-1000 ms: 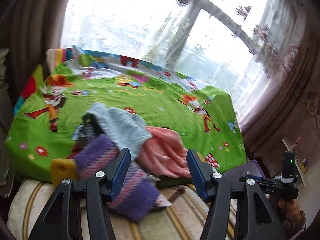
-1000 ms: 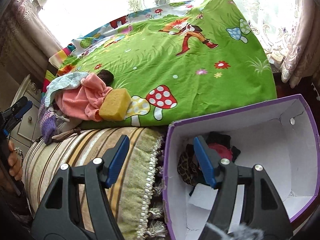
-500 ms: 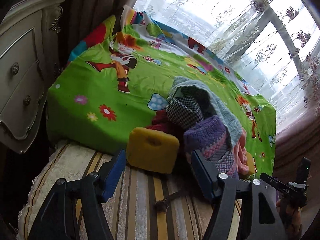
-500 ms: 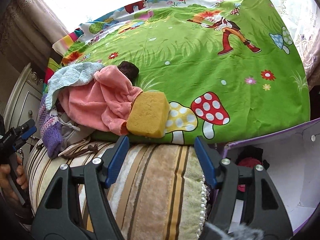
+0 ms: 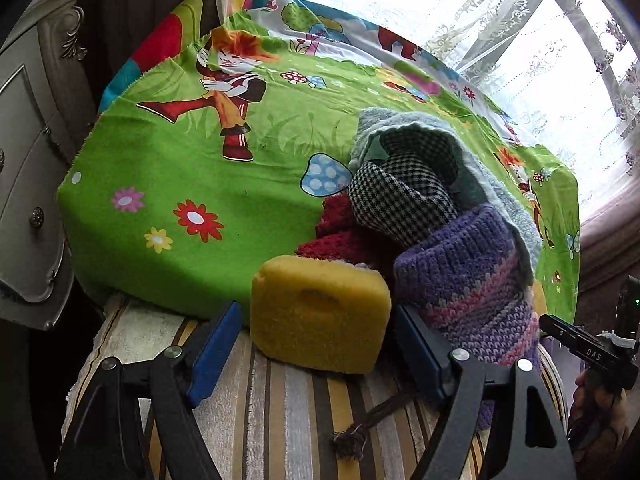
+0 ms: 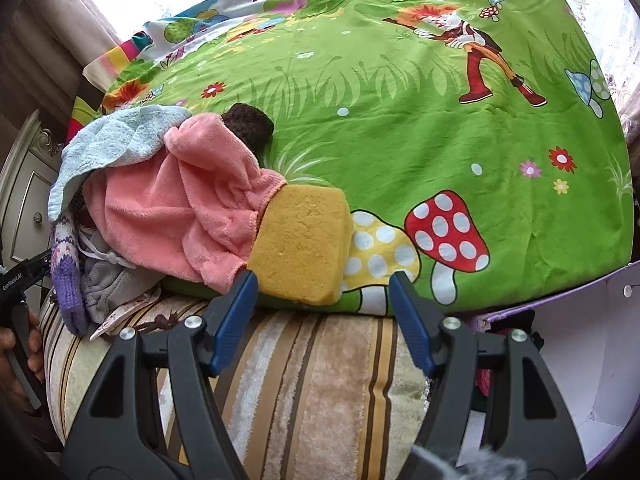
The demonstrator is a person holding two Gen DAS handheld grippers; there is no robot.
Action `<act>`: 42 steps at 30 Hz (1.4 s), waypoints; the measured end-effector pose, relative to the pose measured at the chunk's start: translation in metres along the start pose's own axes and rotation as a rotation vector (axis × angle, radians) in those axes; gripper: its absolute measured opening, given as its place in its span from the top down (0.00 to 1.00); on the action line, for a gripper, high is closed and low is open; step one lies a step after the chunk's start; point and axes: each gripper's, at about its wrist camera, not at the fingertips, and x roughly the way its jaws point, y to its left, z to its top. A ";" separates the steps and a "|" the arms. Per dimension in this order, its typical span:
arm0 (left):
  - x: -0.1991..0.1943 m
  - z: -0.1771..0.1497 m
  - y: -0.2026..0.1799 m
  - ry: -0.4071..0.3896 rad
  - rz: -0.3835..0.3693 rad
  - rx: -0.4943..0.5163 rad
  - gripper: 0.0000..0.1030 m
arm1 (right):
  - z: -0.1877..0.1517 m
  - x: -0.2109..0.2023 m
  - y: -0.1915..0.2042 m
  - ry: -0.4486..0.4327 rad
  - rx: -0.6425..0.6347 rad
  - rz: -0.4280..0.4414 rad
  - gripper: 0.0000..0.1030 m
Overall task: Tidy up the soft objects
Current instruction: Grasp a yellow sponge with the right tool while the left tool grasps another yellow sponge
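While both sets of fingers gaped wide with nothing held, left gripper [image 5: 316, 354] straddled a yellow sponge [image 5: 322, 314] sitting on the striped cushion [image 5: 280, 412] edge, likely lined up for a pinch. Right gripper [image 6: 322, 312] faced the second sponge [image 6: 302, 240] on the green sheet [image 6: 400, 120], tucked against the pink towel [image 6: 180, 216]. Pile of knits and cloths lay heaped between sponges. Purple box [image 6: 592, 360] sat lower right, probably the drop spot.

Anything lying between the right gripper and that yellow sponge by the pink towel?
Nothing. In the right wrist view, only bare striped cushion separates the open right gripper from the yellow sponge, which sits right ahead of its jaws.
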 end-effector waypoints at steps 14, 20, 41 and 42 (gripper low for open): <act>0.007 0.004 0.002 -0.034 -0.013 0.001 0.37 | 0.017 0.027 0.016 0.043 -0.058 -0.066 0.28; -0.004 0.005 0.011 -0.097 -0.001 -0.050 0.38 | 0.017 0.033 0.016 0.046 -0.065 -0.079 0.28; -0.069 0.003 -0.004 -0.320 0.056 -0.067 0.39 | -0.014 -0.032 -0.021 -0.104 0.010 -0.071 0.47; -0.072 0.002 -0.010 -0.327 0.054 -0.052 0.39 | -0.018 -0.038 -0.026 -0.111 0.019 -0.071 0.48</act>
